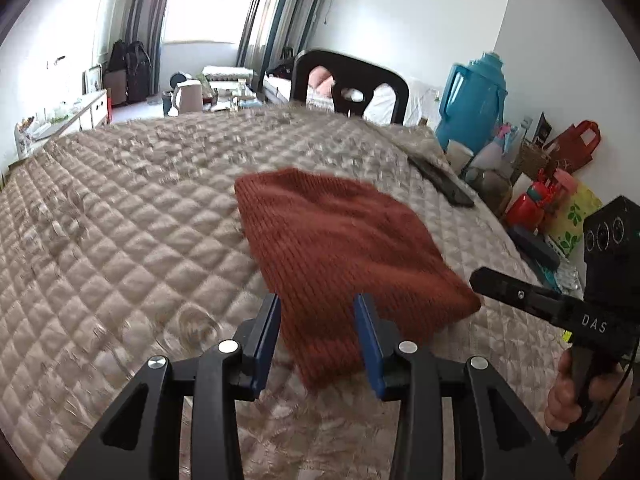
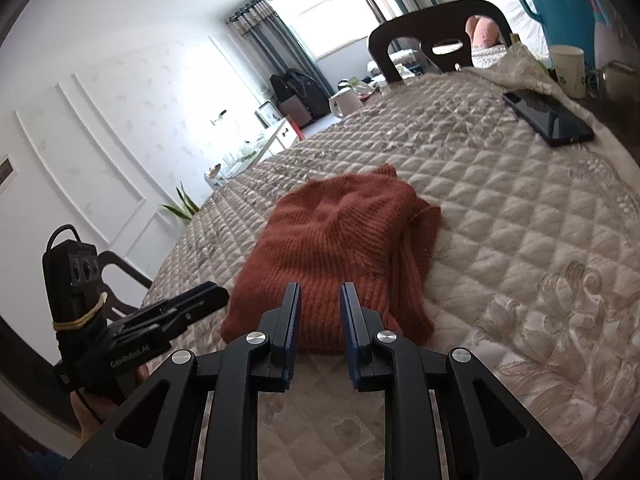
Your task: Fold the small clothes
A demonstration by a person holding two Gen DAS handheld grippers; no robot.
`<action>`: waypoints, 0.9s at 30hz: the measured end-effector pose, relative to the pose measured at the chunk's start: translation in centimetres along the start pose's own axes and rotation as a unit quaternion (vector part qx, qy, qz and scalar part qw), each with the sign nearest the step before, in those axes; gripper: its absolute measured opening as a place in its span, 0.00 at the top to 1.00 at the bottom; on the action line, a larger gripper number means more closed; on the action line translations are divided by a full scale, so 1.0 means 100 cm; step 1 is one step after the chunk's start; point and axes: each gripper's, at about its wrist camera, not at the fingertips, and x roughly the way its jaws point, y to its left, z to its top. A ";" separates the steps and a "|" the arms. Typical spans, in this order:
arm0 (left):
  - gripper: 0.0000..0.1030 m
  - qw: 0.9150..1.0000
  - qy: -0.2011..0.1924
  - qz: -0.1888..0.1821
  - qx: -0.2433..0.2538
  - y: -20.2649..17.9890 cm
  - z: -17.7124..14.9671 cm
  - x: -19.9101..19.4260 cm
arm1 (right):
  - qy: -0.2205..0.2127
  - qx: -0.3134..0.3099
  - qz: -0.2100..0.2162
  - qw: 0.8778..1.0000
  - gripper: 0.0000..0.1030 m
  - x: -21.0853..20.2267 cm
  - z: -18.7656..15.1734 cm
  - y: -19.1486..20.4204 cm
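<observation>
2 grippers, both empty, both pulled back off the rust knit garment [image 2: 340,248]. Left gripper [image 1: 318,300]: jaws wide apart, hanging over the garment's near edge, not gripping. Right gripper [image 2: 319,290]: jaws apart too, narrower gap, nothing between the pads, tips just short of the garment's near end.

Garment lies on the quilted beige cover [image 2: 520,240], already doubled into a compact thick bundle. From the right wrist view, stacked layers show along its right side, with a loose corner sticking up at the far end. The left wrist view is motion-blurred, so edge detail there is poor; it probably reads as a rough rectangle with 1 clean long edge.

Landmark = garment. Black phone [image 2: 548,118] is far-right of it, well apart. Dark chair back [image 2: 400,40] is beyond it at the far edge of the cover. Teal thermos [image 1: 472,100] and clutter sit off to its right, beyond the cover's edge.

Step judged: fold mostly done, release or regrasp pause. Next move likely 1 more fold or a tidy-up: each gripper needs to come down onto a near corner, pinch all layers together, not just the top one, then carry over to the far end. Risk: thick knit slips, layers splay.
</observation>
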 end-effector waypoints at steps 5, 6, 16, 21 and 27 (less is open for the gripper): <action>0.60 1.000 0.013 0.002 -0.001 -0.002 -0.009 0.009 | 0.028 0.014 -0.011 0.999 0.80 0.015 -0.006 -0.015; 0.60 1.000 0.013 0.000 -0.001 -0.002 -0.009 0.007 | 0.026 0.017 -0.007 0.999 0.80 0.013 -0.008 -0.016; 0.51 0.999 0.003 -0.009 -0.039 0.025 0.004 -0.001 | -0.011 0.012 -0.033 0.999 0.57 -0.010 0.011 -0.021; 0.45 0.997 0.018 -0.037 -0.068 0.037 0.016 0.014 | 0.009 0.034 -0.034 0.999 0.57 0.004 0.017 -0.036; 0.45 0.995 0.031 -0.058 -0.076 0.036 0.021 0.033 | 0.031 0.044 -0.025 0.998 0.56 0.021 0.021 -0.045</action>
